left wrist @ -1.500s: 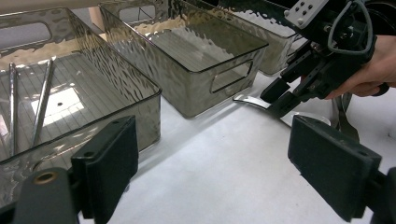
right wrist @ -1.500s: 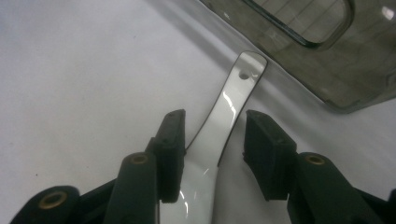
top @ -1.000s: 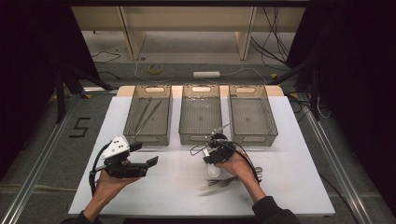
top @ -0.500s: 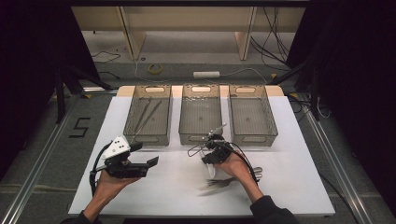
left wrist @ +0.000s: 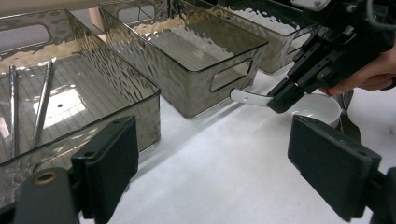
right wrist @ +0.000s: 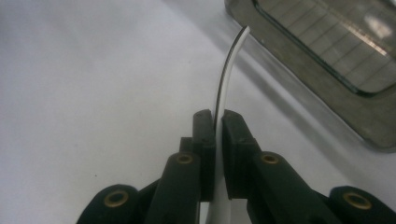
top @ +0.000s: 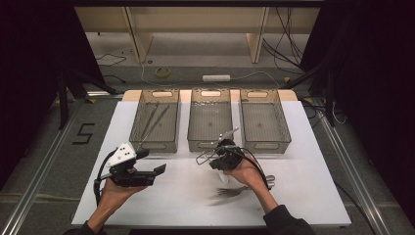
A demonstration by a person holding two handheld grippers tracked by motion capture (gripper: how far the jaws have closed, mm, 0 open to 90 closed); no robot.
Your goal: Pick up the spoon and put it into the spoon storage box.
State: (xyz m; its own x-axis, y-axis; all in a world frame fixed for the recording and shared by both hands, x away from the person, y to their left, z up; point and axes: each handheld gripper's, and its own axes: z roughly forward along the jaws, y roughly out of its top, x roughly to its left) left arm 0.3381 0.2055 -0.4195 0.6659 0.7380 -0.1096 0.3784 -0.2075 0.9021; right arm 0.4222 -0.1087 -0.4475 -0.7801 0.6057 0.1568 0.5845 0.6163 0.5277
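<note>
The right gripper (right wrist: 218, 122), jaws just closing, pinches a thin, curved white plastic spoon (right wrist: 229, 70) by its handle. The left gripper (left wrist: 215, 163) hovers wide open over the matte white table (top: 176, 196), near three ribbed smoky translucent bins (top: 210, 122).

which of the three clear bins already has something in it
The left bin, nearest the left hand-held gripper: two long metal utensils lie inside. The middle bin and right bin look empty.

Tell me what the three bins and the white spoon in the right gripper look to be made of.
Bins: probably smoky see-through plastic with a rippled, glossy finish; the tongs show through the wall. Spoon: white, smooth and glossy, thin curved handle, so ceramic or hard plastic; the look leaves that open. The right gripper is shut on its handle.
</note>
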